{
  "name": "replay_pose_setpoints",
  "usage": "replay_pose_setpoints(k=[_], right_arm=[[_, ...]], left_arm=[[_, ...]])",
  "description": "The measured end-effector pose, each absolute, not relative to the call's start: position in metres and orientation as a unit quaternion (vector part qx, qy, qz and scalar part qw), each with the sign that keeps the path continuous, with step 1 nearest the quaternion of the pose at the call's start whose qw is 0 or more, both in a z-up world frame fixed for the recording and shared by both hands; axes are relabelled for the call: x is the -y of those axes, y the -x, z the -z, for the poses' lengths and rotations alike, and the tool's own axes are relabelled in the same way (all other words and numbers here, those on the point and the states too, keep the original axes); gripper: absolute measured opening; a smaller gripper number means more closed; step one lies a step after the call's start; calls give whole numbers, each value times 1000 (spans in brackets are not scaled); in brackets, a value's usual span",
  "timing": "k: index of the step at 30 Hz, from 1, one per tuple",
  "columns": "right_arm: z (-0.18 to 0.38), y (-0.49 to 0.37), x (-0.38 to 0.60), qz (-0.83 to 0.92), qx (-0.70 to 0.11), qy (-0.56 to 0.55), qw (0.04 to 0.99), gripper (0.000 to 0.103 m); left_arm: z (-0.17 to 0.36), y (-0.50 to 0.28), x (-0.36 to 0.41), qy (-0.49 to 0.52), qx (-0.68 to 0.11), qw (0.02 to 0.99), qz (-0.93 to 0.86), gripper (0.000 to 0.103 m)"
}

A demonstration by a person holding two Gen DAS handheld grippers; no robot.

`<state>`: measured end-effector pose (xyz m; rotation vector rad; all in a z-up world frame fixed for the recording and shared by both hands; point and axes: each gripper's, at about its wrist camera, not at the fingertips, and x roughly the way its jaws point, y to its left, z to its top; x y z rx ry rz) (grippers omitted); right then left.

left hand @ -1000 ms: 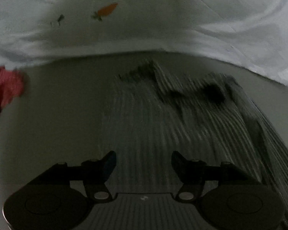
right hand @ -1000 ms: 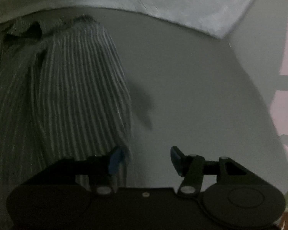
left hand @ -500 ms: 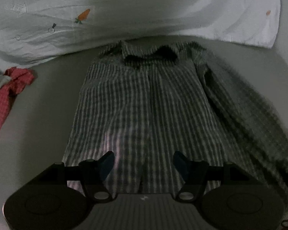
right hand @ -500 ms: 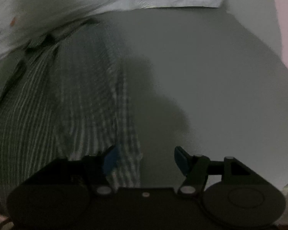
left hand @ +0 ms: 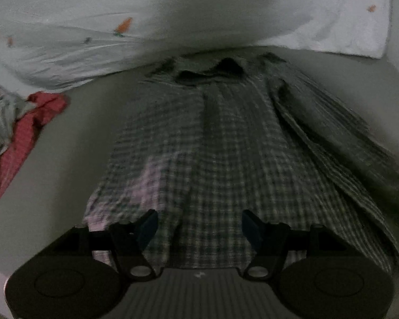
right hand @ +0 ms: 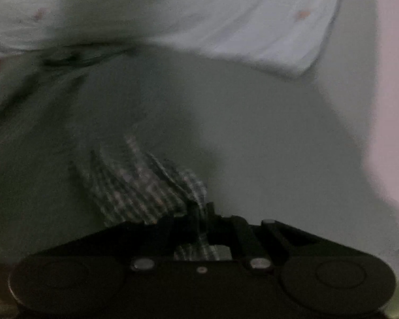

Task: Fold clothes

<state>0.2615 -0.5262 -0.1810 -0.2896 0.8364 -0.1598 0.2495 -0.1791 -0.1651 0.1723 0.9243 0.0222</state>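
Checked shirt [left hand: 207, 143] lies flat on the grey bed surface [left hand: 74, 138], collar at the far end, close under the edge of the white quilt [left hand: 173, 13]. Hem is at the near end, directly below the left gripper [left hand: 199, 226]. Left gripper: jaws spread and opening, pads above the hem with cloth showing between them, no pinch visible. Shirt's left edge runs straight; bare surface lies between it and the red cloth [left hand: 24, 133] heaped at the left margin, well apart from the shirt. Shirt's right side is doubled into a long fold that slopes toward the near right. Right gripper [right hand: 199, 218]: jaws pressed together, pinching a bunched corner of the shirt [right hand: 143, 186]; the cloth fans out to the left of the jaws, and a strip shows behind them. Right wrist view is blurred. Right of that pinch the bed surface [right hand: 266, 146] is open up to the quilt's [right hand: 226, 13] corner and a pale wall [right hand: 391, 79] at far right.
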Motion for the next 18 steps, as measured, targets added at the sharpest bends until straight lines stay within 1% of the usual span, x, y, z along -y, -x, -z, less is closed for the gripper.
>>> replay_pose_setpoints(k=[2, 3, 6, 8, 9, 10, 11, 12, 13, 16, 18], right_arm=[[172, -280, 551, 143, -377, 212, 890, 4], [171, -290, 564, 171, -376, 226, 882, 4], [172, -313, 589, 226, -390, 244, 859, 11], [177, -316, 580, 247, -392, 246, 851, 27], [177, -310, 571, 244, -391, 235, 855, 32], [177, -303, 560, 239, -391, 222, 860, 43], [180, -298, 545, 215, -395, 199, 871, 46], [186, -292, 527, 185, -404, 180, 878, 46], [191, -287, 508, 156, -412, 161, 883, 46], [207, -269, 443, 79, -435, 143, 885, 46], [213, -264, 400, 24, -439, 161, 884, 46]], left_arm=[[165, -247, 172, -79, -442, 893, -29, 73], [165, -246, 169, -80, -441, 893, -37, 73], [170, -241, 159, -88, -440, 892, -60, 75], [174, -238, 150, -87, -444, 889, -75, 77], [175, -236, 144, -84, -447, 887, -82, 77], [176, -235, 138, -79, -449, 885, -88, 77], [177, -233, 131, -68, -452, 885, -90, 79], [177, -233, 122, -53, -456, 884, -89, 80], [177, -232, 113, -38, -460, 883, -85, 84], [180, -236, 88, 19, -476, 878, -53, 85], [181, -240, 74, 65, -478, 876, -30, 85]])
